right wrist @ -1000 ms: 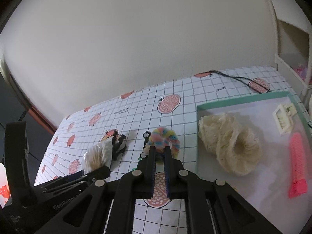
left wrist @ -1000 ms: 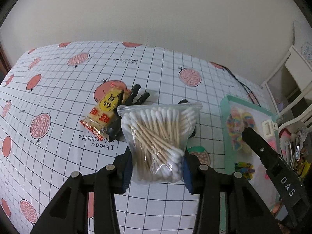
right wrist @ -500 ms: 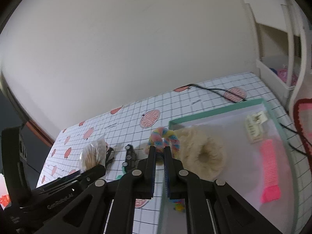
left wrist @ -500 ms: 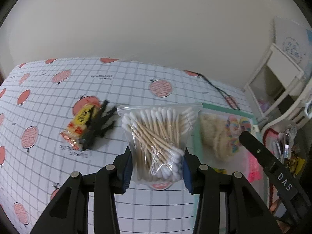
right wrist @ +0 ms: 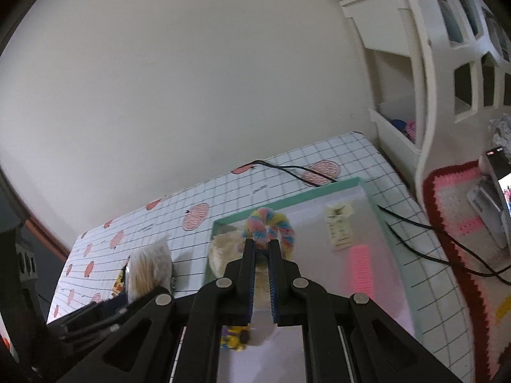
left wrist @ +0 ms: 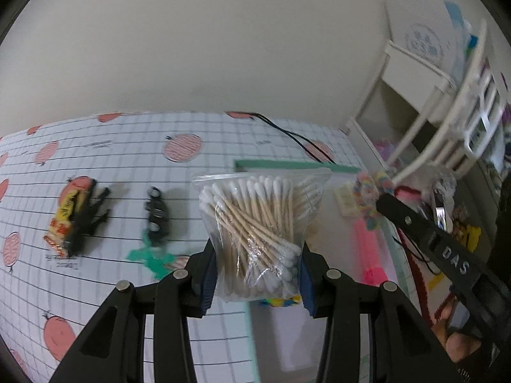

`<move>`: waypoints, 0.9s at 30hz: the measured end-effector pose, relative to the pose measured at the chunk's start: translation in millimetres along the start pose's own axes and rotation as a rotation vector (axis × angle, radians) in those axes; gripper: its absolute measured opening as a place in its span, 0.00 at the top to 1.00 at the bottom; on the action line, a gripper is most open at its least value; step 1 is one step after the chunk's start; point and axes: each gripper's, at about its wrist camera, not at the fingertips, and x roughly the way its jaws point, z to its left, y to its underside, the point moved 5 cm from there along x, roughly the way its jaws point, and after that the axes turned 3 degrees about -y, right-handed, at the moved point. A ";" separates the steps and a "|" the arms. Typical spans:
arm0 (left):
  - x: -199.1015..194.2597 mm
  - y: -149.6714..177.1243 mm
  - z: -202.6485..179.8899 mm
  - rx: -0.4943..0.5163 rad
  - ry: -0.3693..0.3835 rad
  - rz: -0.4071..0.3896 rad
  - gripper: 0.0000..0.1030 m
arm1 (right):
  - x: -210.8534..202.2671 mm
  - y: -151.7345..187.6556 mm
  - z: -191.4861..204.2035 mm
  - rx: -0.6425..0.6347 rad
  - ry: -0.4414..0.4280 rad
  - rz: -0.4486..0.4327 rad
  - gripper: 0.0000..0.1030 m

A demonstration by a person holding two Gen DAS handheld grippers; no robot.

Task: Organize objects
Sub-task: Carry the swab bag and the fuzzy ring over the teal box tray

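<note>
Both tongs are loaded right now. The left gripper (left wrist: pixel 258 274) is clamped on a clear zip-top plastic bag of wooden-stick cotton swabs (left wrist: pixel 260 233), pinched low on the bag with the blue pads on either side and the zip seal standing upright above the jaws. The right gripper (right wrist: pixel 262 274) is clenched on a fluffy pastel rainbow scrunchie (right wrist: pixel 270 223), jaws nearly together, and the loop pokes up just past the fingertips.

My guess on handling: the swab bag is feather-light but slick film, and the swabs inside can shift, so a squeeze on the full lower part looks safer than one on the thin top edge, which would fold. The scrunchie is soft and squashy, weighs nothing, won't break, and it grips fine anywhere on the ring.

Beyond and below the right tongs sits the shallow mint-green-rimmed tray (right wrist: pixel 287 199) with a cream fuzzy scrunchie (right wrist: pixel 223 252), a small cream claw clip (right wrist: pixel 340 226) and a pink ridged comb-like thing (right wrist: pixel 359 268) in it. Off to the left of the left tongs, still on the grid-and-fruit-print tablecloth (left wrist: pixel 111 146), are a yellow snack packet (left wrist: pixel 65 220) with something black lying on it, and a small dark clip (left wrist: pixel 156 217). Both held items look tray-bound.
</note>
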 end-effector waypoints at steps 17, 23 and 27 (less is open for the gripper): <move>40.8 39.4 -53.3 0.092 0.093 0.177 0.56 | 6.2 6.8 -36.7 0.037 0.048 0.034 0.92; 41.3 46.9 -65.7 0.145 0.092 0.187 0.56 | 14.5 12.9 -40.2 0.046 0.057 0.062 0.92; 41.0 46.6 -68.8 0.135 0.116 0.187 0.56 | 11.5 11.5 -40.8 0.051 0.061 0.046 0.92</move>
